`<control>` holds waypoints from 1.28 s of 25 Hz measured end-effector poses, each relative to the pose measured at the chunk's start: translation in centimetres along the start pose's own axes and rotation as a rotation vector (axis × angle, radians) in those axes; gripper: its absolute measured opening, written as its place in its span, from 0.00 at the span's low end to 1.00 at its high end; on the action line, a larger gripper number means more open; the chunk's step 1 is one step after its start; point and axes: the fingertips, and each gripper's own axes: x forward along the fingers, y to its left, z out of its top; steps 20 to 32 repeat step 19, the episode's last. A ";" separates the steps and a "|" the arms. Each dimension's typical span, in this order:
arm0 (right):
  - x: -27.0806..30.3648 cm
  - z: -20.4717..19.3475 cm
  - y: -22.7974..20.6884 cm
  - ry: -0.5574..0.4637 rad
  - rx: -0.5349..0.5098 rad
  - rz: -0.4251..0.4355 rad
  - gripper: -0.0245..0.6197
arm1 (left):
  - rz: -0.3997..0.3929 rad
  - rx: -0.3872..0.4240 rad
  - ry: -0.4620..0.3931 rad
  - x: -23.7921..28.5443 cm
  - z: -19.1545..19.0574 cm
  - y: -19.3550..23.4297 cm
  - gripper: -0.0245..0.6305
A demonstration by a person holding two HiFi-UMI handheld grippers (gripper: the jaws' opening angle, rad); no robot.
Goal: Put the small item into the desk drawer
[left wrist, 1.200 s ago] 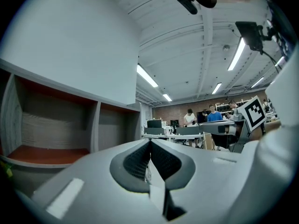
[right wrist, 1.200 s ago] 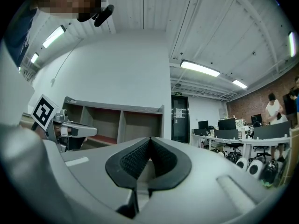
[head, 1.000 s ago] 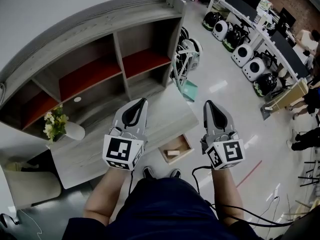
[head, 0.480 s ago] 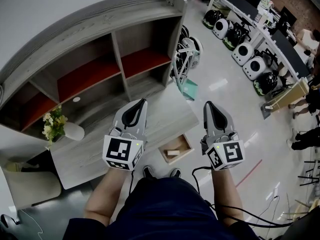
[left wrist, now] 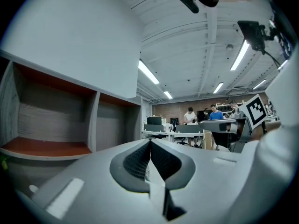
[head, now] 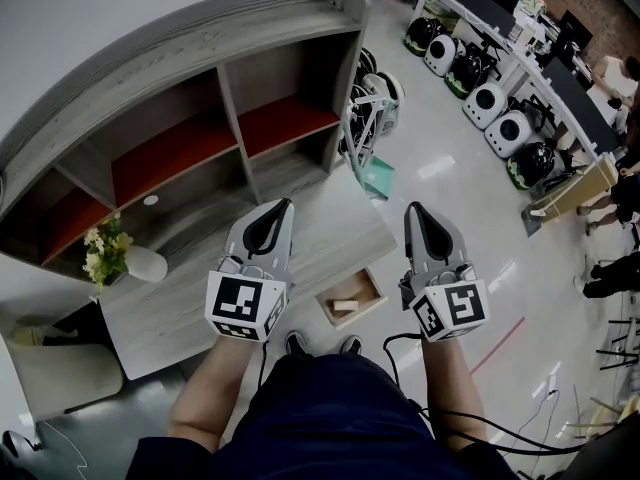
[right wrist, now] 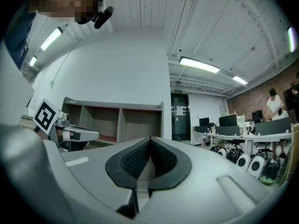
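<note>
In the head view an open wooden drawer (head: 372,286) juts from the front of the grey wood desk (head: 170,313), and a small pale block (head: 346,306) lies inside it. My left gripper (head: 284,204) is held above the desk, left of the drawer, jaws shut and empty. My right gripper (head: 413,209) hovers to the right of the drawer over the floor, also shut with nothing in it. Both gripper views look level across the room: the left gripper (left wrist: 150,142) and the right gripper (right wrist: 150,140) show their pads pressed together.
A grey shelf unit with red-lined compartments (head: 195,148) stands behind the desk. A white vase of flowers (head: 115,253) sits at the desk's left end. A teal dustpan (head: 378,178) leans by the shelf. Round white robots (head: 487,106), office desks and people fill the right side.
</note>
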 end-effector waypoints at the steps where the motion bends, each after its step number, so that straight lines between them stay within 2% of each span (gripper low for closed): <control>1: 0.0 0.0 0.0 0.000 0.000 0.000 0.05 | 0.000 0.000 0.001 0.1 0.0 0.0 0.04; 32: 0.1 -0.2 -0.3 0.002 -0.001 0.002 0.05 | 0.002 -0.009 0.008 0.4 -0.6 0.0 0.04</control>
